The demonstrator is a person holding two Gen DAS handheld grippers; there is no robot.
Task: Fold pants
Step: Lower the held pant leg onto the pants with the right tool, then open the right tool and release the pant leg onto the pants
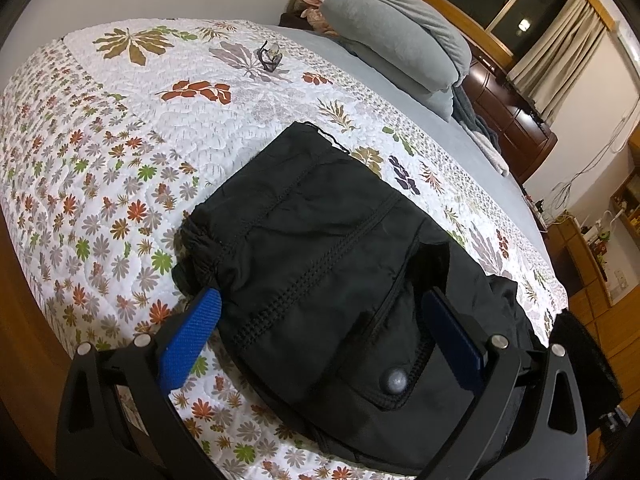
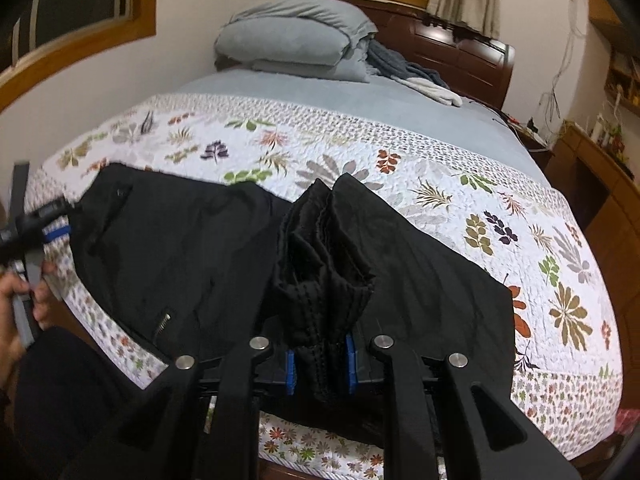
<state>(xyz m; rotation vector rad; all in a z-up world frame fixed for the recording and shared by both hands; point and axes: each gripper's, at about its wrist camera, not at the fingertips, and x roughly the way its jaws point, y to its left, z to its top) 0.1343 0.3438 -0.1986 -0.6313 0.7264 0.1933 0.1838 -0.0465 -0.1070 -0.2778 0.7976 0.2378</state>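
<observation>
Black pants [image 1: 328, 264] lie on the floral quilt [image 1: 120, 128] near the bed's front edge. In the left wrist view my left gripper [image 1: 320, 308] is open, its blue fingers [image 1: 192, 336] straddling the waist end with its snap button [image 1: 396, 380]; it holds nothing. In the right wrist view my right gripper [image 2: 320, 364] is shut on a bunched fold of the pants [image 2: 324, 272], lifted above the flat part [image 2: 180, 248]. The left gripper [image 2: 44, 220] shows at that view's far left, by the waist.
Grey pillows [image 2: 296, 36] and bedding are stacked at the headboard [image 2: 460, 52]. Glasses [image 1: 270, 56] lie on the quilt far from the pants. Wooden furniture [image 2: 592, 184] stands beside the bed. The quilt [image 2: 440, 168] spreads beyond the pants.
</observation>
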